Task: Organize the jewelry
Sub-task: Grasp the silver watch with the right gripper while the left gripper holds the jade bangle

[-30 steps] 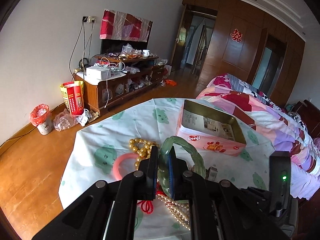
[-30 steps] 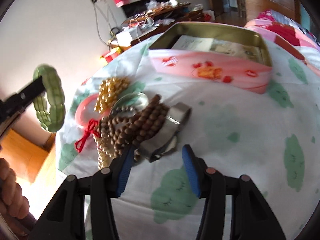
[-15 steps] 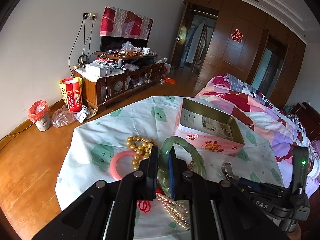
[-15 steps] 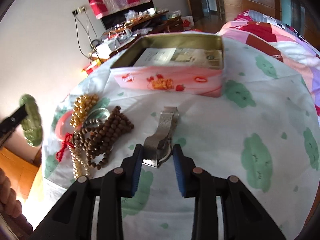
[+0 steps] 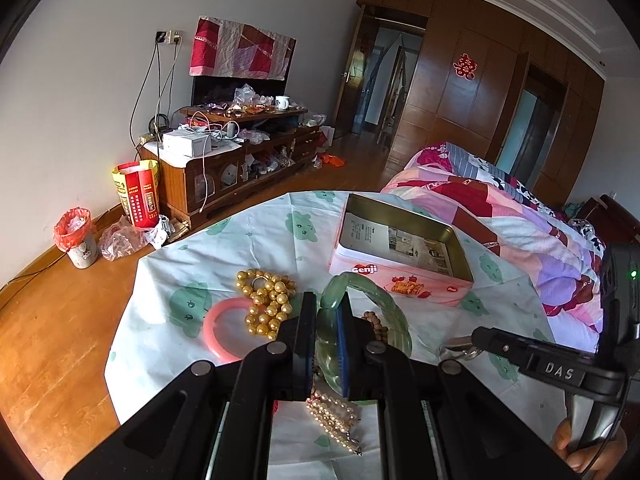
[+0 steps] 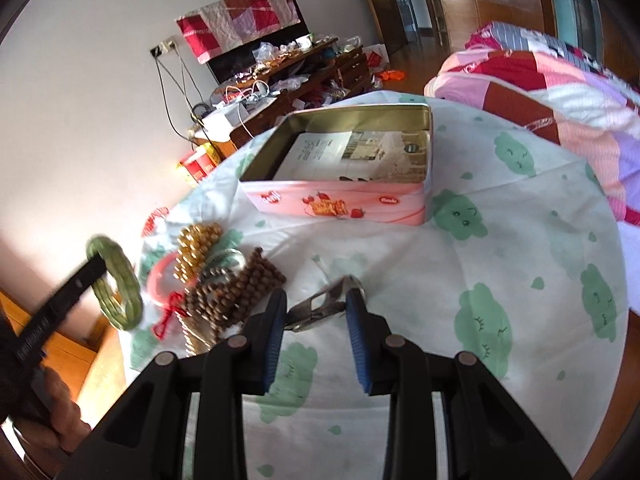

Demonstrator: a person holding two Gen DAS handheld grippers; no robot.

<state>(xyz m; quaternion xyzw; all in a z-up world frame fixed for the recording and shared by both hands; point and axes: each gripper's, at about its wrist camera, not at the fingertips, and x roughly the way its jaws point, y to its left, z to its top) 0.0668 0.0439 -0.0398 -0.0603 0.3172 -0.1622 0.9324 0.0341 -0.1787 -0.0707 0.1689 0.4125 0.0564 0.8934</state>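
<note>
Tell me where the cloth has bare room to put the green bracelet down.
The cloth is bare right of the right gripper, from the tin to the near edge. The tin floor holds only paper. Left is crowded: brown beads, gold beads, pink bangle.

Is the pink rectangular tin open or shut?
Open: the pink rectangular tin has no lid on, and printed paper lines its floor.

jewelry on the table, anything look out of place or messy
Yes. The brown beads, gold beads, pink bangle and pearl strand lie heaped over one another left of the tin, none inside it. The tin holds only a paper. Nothing looks broken or spilled off the table.
</note>
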